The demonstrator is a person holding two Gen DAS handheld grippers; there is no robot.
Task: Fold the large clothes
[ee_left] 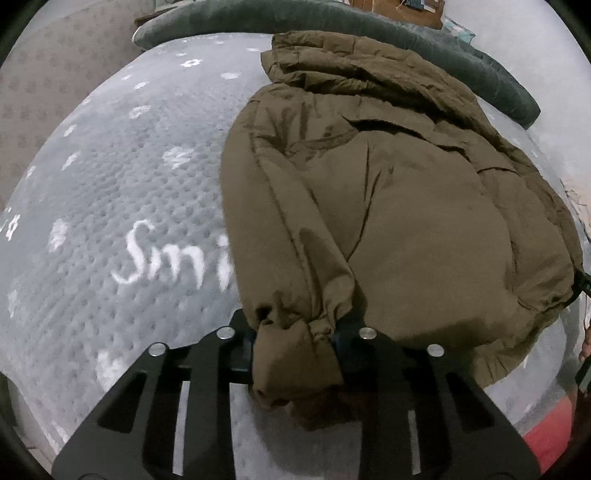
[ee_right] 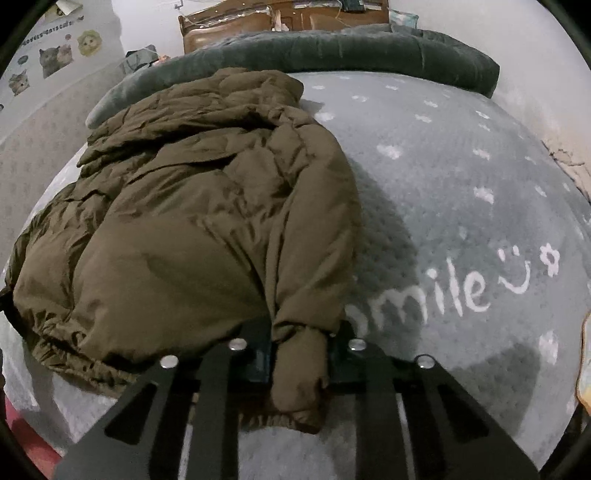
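A grey fleece blanket [ee_right: 461, 192] with white flowers and the word "Smile" covers the bed, a dark green bolster [ee_right: 332, 51] curving along its far edge below a wooden headboard [ee_right: 236, 26]; cat stickers [ee_right: 51, 55] dot the wall. 1 olive puffer jacket [ee_left: 388, 206] lies crumpled mid-bed, its 2 cuffs at the near edge. The left gripper [ee_left: 295, 350] is clenched on 1 cuff, the right gripper [ee_right: 301, 360] apparently on the other.

Light was dim and even — soft shadows fell toward 3 o'clock of the jacket [ee_right: 192, 229]; fisheye bending and dark corners ringed both views, slightly blurred.
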